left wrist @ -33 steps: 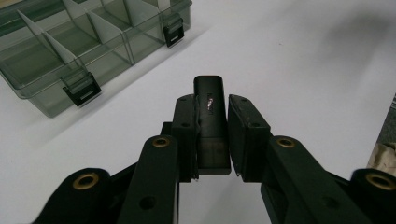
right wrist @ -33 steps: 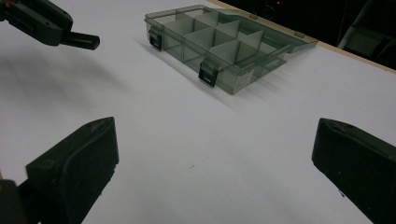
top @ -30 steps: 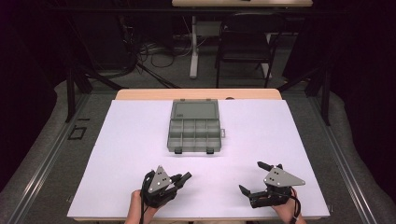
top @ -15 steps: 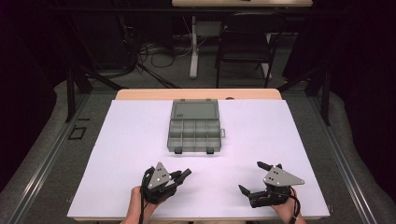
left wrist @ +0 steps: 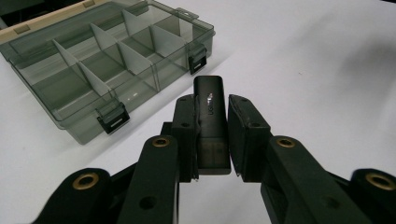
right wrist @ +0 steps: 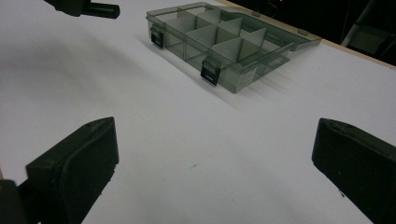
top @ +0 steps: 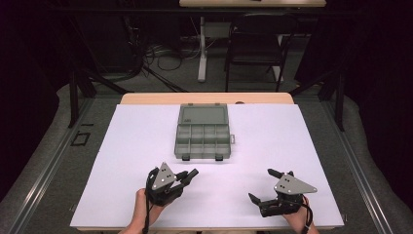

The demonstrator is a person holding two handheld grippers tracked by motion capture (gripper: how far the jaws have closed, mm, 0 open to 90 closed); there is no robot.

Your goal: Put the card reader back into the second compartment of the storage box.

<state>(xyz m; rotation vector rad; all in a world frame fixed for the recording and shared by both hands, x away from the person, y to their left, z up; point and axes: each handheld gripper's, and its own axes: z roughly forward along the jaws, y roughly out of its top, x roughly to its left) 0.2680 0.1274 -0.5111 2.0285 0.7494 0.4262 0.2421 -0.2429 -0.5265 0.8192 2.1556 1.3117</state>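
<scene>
At about seven o'clock on the white table (top: 122, 161), the left gripper (left wrist: 211, 135) clamps a small black stick (left wrist: 210, 109) lengthwise — nose aimed at the open compartment box (top: 202, 136) toward twelve, likely for dropping in — while the right gripper (top: 265, 187) waits at five, jaws wide and empty.

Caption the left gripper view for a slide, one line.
Left gripper clamps a small black stick-shaped device above the white table, pointing toward the open smoky compartment box.

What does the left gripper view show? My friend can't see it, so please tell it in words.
The left tongs clamp a small black stick-shaped gadget between their pads, above a white table. Up on the left sits a smoky clear box with empty compartments and two black latches.
</scene>
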